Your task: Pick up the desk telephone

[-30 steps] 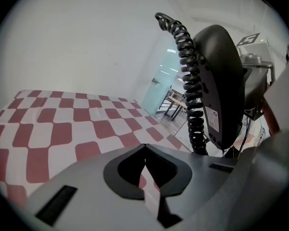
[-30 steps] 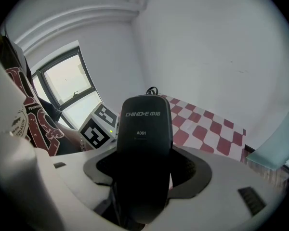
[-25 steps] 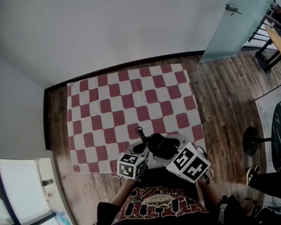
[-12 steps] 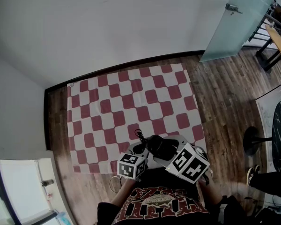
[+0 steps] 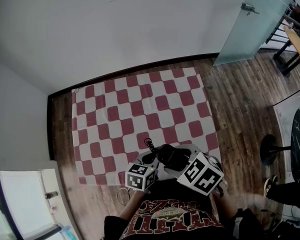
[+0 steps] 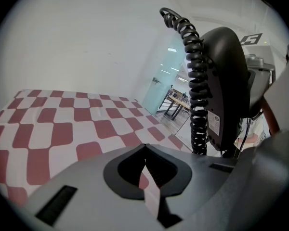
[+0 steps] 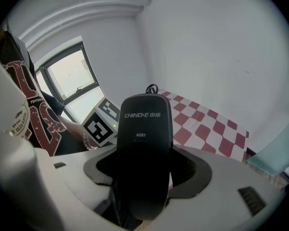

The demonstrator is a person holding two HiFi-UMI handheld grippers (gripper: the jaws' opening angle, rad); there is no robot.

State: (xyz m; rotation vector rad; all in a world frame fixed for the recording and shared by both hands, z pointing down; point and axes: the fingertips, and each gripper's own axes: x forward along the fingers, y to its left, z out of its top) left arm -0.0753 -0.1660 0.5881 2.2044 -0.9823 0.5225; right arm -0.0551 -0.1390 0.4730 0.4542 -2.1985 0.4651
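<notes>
The black telephone handset (image 7: 143, 143) stands upright between the jaws of my right gripper (image 7: 144, 177), which is shut on it. It carries a printed brand label. In the head view the handset (image 5: 171, 156) hangs just above the near edge of the red-and-white checked cloth (image 5: 140, 109), in front of my body. Its coiled cord (image 6: 197, 95) runs down beside the handset (image 6: 226, 81) in the left gripper view. My left gripper (image 6: 144, 150) is shut, its jaws meeting with nothing between them, just left of the handset. The telephone's base is not in view.
The checked cloth lies on a wooden floor (image 5: 235, 104) against a white wall. A frosted glass door (image 5: 245, 24) stands at the back right. A round table base (image 5: 270, 150) and a person's foot (image 5: 269, 186) are at the right. A window (image 5: 20, 199) sits at the lower left.
</notes>
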